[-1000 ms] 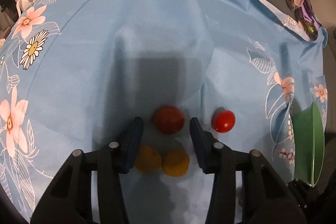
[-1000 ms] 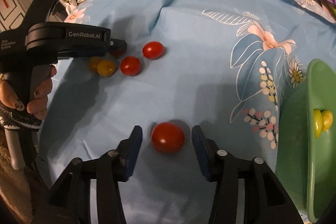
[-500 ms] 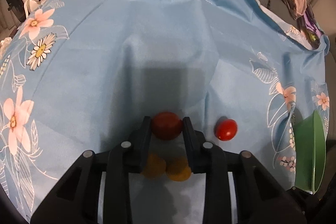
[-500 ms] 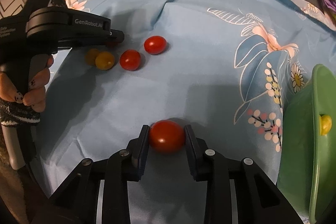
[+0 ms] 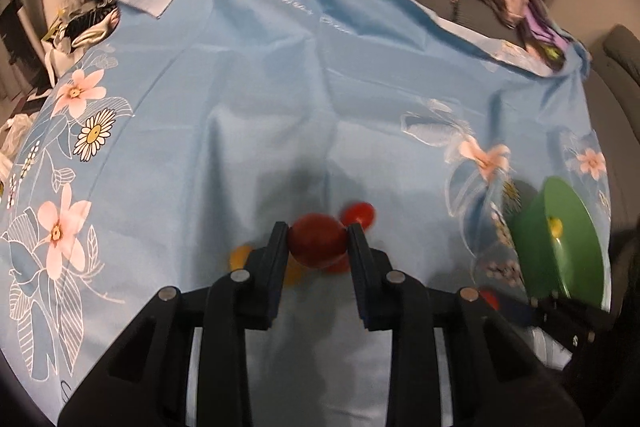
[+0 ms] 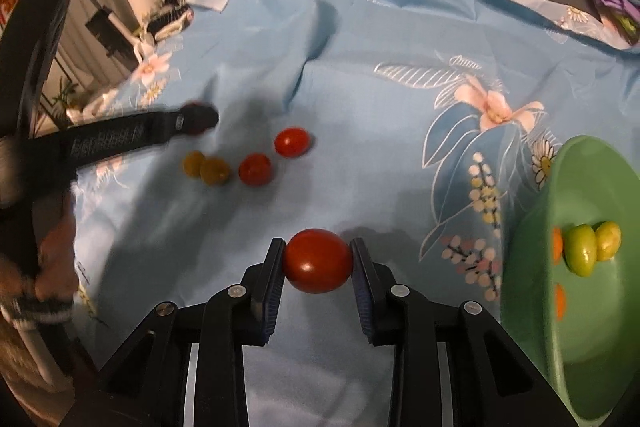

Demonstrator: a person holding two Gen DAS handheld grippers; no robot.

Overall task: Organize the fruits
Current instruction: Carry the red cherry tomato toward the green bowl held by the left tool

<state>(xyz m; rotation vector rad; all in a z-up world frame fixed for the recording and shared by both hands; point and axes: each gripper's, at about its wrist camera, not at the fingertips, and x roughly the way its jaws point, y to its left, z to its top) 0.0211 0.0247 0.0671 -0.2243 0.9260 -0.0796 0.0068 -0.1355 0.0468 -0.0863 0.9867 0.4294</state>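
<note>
While clamped in right gripper (image 6: 318,259), round glossy tomato (image 6: 317,261)

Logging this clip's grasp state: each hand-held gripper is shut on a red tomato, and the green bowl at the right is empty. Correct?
Not quite. The green plastic bowl is not empty: the right wrist view shows yellow-green fruits inside. The rest holds: the right hand-held gripper and left hand-held gripper are each shut on a round red tomato.

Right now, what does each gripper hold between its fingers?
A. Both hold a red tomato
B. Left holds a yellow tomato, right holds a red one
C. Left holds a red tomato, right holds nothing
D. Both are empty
A: the left gripper is closed on a dark red tomato, and the right gripper is closed on another red tomato.
</note>
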